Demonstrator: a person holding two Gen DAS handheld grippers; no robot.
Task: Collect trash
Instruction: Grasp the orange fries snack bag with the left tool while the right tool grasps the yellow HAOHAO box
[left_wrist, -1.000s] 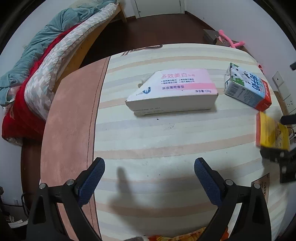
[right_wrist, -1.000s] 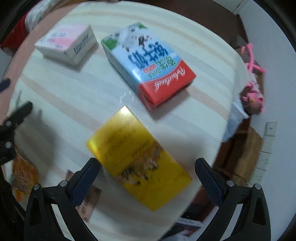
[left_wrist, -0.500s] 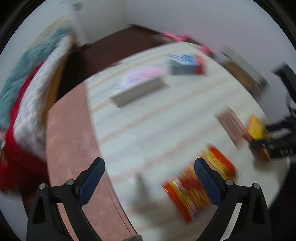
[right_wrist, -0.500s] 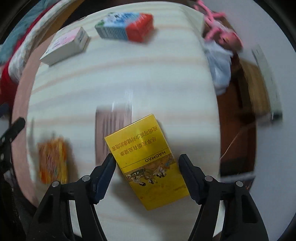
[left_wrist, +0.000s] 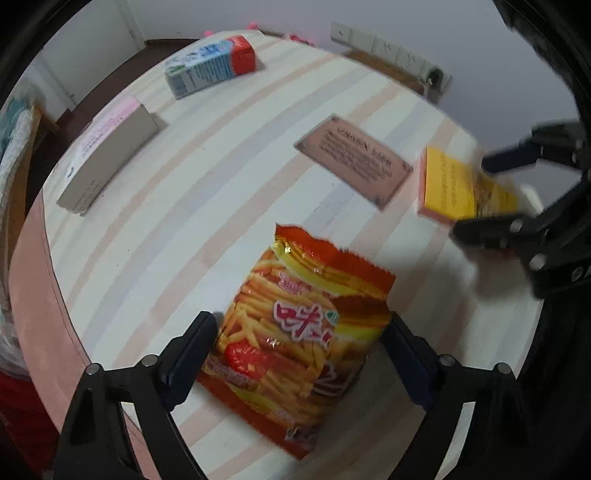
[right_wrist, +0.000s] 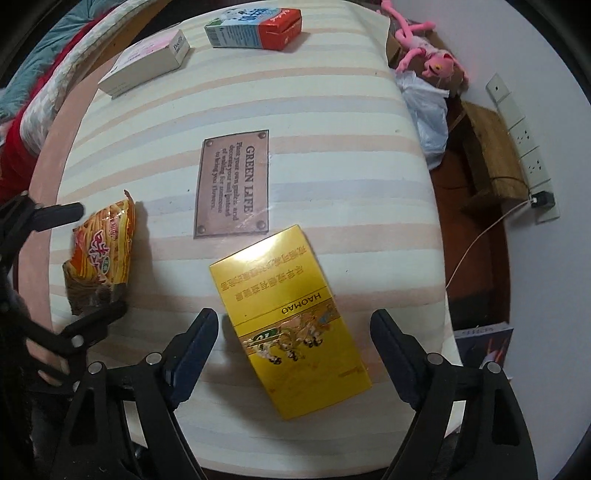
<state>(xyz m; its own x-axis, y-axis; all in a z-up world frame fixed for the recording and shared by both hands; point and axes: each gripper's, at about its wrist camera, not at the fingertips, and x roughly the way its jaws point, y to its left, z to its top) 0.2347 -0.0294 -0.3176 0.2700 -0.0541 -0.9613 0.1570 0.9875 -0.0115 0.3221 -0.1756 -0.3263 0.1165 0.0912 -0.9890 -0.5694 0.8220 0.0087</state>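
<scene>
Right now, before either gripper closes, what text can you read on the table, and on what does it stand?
"GREEN LIFE": heading on the brown plaque print on the tablecloth; the lines under it are too small to read reliably.
"HAOMAO": yellow box; its Chinese line is too small.
"Doctor", partly legible: end of the pink-and-white box.
Milk carton: script too small.
Snack bag: large Chinese characters, not legible.
</scene>
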